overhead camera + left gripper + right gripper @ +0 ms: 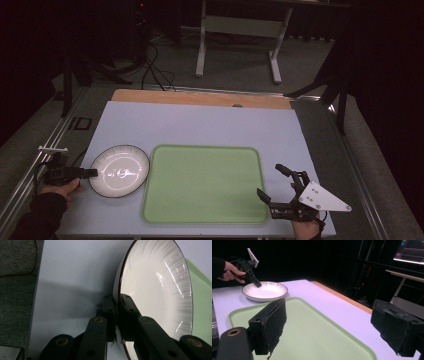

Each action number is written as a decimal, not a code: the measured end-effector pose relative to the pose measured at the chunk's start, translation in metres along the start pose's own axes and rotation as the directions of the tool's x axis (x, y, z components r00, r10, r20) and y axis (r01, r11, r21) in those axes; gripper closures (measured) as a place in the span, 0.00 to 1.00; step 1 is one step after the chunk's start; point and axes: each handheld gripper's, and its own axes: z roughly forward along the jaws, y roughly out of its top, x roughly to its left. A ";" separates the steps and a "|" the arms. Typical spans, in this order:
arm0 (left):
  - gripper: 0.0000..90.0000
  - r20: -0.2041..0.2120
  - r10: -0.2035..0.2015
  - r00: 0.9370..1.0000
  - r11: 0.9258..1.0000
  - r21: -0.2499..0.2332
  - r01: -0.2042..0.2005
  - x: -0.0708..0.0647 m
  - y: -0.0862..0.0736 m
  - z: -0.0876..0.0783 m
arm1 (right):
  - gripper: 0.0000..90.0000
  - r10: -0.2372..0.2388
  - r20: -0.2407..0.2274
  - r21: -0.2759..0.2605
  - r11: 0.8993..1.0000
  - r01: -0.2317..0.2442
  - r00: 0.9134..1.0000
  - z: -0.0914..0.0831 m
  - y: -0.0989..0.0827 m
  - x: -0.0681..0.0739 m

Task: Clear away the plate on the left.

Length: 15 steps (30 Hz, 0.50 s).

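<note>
Glazed white ceramic plate (120,170) on the tabletop (200,122) just left of the green tray (202,183), stiff, slippery, breakable, best pinched at the rim, as left gripper (91,173) jaws do, right gripper (270,184) jaws spread empty

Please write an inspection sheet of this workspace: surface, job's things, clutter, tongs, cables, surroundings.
Surface: pale table top, wooden strip at far edge.
Job's things: white plate with dark rim, lying beside the green tray, which carries nothing.
Clutter: nothing seen.
Tongs: left tongs shut on the plate's near-left rim, one jaw inside, one outside; right tongs open, hanging over the tray's right edge, holding nothing.
Cables: black cables on the floor behind the table.
Surroundings: dark room, grey carpet, white table frame.
</note>
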 end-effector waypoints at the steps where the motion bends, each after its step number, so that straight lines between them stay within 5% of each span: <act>1: 0.94 -0.001 -0.003 1.000 1.000 -0.004 0.003 -0.001 0.000 0.000 | 0.14 0.001 0.003 0.000 1.000 -0.001 1.000 0.000 0.000 0.000; 15: 0.95 0.020 -0.006 1.000 1.000 -0.027 0.006 -0.005 0.003 -0.007 | 0.15 0.009 0.022 -0.003 1.000 -0.009 1.000 0.000 -0.001 -0.002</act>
